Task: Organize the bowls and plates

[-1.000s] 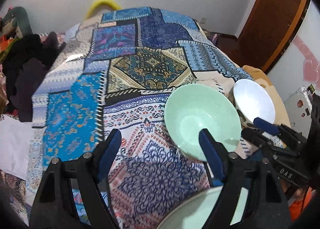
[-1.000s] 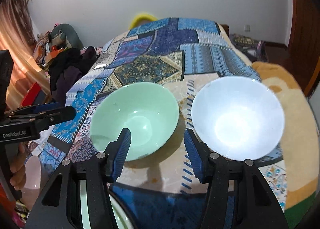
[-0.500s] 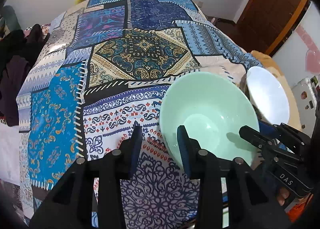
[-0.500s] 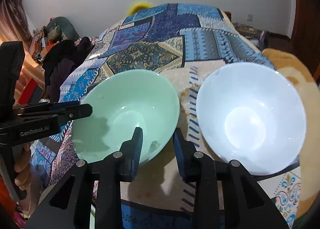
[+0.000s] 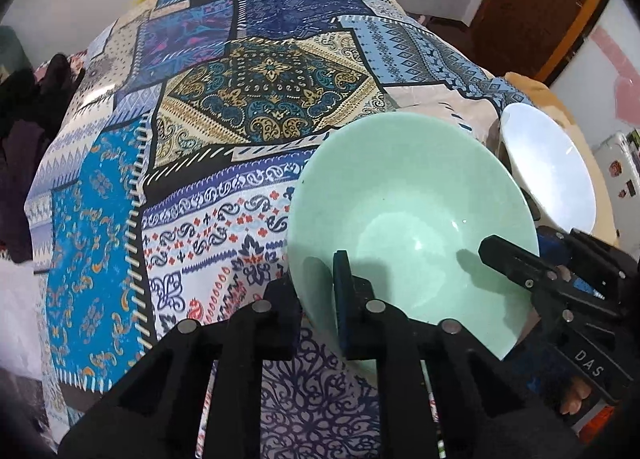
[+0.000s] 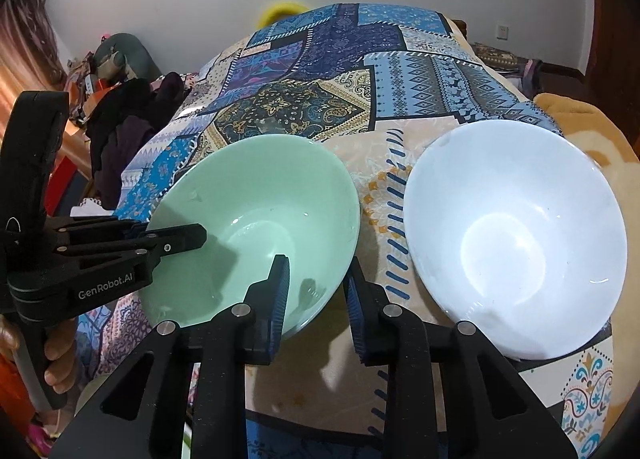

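Note:
A mint green bowl (image 5: 412,215) sits on the patchwork cloth, with a white bowl (image 5: 548,171) just to its right. My left gripper (image 5: 316,291) is shut on the green bowl's near left rim, one finger inside and one outside. My right gripper (image 6: 316,291) straddles the green bowl's (image 6: 256,227) right rim, jaws closed on it. The white bowl (image 6: 516,235) stands free to the right of my right gripper. Each gripper shows in the other's view, left gripper (image 6: 176,243), right gripper (image 5: 516,259).
The patterned cloth (image 5: 260,79) covers a bed-like surface that falls away at the left edge. Dark clothes (image 6: 128,127) lie piled at the left. A pale plate rim (image 6: 86,395) shows low at the front left. A wooden door (image 5: 532,3) stands at the back right.
Both grippers have moved forward onto the green bowl and closed on its rim, left on the left side, right on the right side. The bowls have not shifted on the cloth.

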Motion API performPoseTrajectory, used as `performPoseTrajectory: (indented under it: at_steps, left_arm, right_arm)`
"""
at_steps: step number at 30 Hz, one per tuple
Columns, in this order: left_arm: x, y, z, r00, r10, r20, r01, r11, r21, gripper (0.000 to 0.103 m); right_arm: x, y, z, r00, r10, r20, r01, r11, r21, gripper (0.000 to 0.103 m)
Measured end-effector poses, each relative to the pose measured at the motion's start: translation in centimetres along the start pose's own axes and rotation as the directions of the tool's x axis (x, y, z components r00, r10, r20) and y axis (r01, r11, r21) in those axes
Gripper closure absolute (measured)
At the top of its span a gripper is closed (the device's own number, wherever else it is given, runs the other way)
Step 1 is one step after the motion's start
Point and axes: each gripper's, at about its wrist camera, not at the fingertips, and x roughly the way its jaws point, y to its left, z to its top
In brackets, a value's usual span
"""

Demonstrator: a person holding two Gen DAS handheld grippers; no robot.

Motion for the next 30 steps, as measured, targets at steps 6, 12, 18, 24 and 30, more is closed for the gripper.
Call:
performPoseTrajectory:
  at_steps: [6, 12, 18, 24, 30]
  left_arm:
    - [-1.4, -0.4, -0.8, 1.000, -0.001, 0.016, 0.001, 1.000, 0.001, 0.090]
    - [-4.4, -1.0, -1.5, 0.998, -0.003, 0.067, 0.003, 1.000, 0.002, 0.089]
    - [-7.4, -1.2, -2.4, 0.993, -0.002, 0.114, 0.002, 1.000, 0.000, 0.089]
    - [-10.9, -1.1, -3.8, 0.987, -0.006, 0.158, 0.008, 1.000, -0.015, 0.089]
    - [-14.3, -1.0, -5.5, 0.979, -0.001, 0.202, 0.006, 1.000, -0.025, 0.089]
  right_arm:
    - [-1.3, 0.6, -0.1, 1.000, -0.010, 0.026, 0.010, 1.000, -0.015, 0.078]
    - [-2.8, 1.3, -0.2, 0.999, -0.006, 0.050, 0.007, 1.000, -0.025, 0.078]
    - [-5.1, 2.7, -0.1, 0.996, 0.002, 0.092, 0.002, 0.999, -0.050, 0.078]
    - [-7.4, 4.2, -0.3, 0.991, 0.011, 0.130, -0.001, 0.997, -0.078, 0.078]
    - [-9.8, 6.2, -0.8, 0.986, 0.027, 0.165, -0.009, 0.994, -0.108, 0.078]
